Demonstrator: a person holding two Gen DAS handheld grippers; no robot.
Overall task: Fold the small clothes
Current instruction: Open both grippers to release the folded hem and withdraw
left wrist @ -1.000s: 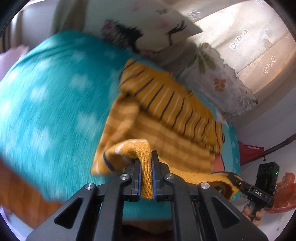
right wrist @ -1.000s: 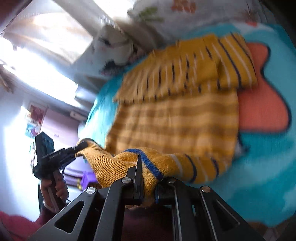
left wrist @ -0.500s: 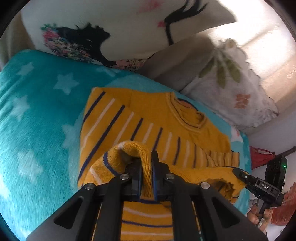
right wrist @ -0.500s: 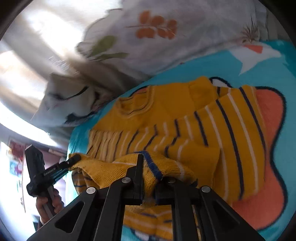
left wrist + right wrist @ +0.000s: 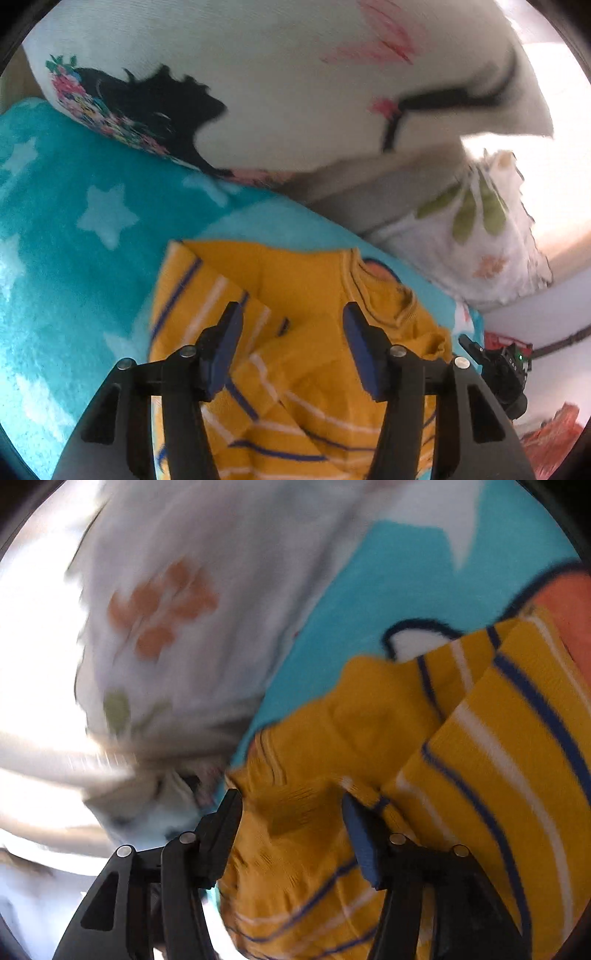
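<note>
The left gripper [image 5: 291,325] now stands with its jaws apart, having just been opening; half a second ago they pinched a fold of the yellow striped sweater [image 5: 303,280], and now the knit lies below and between them with neither pad pressing on it. The right gripper [image 5: 291,805] has done the same: its jaws have just been opening, and the bunched hem it carried a moment ago now sags loose between them, touching nothing that clamps it. So both grippers have let the hem go at once, after bringing it up over the body of the garment toward the neckline [image 5: 384,291]. The sweater now lies doubled on the teal star blanket [image 5: 92,229], near its far edge, just short of the white printed pillow [image 5: 295,92] and the floral pillow [image 5: 480,240] that lean there. In the right wrist view, which is blurred, the cloth under the jaws looks rumpled rather than flat. My reading is that 1 fold, bottom to top, is now laid down; the released edge probably needs smoothing, and any further fold calls for a fresh grip.
</note>
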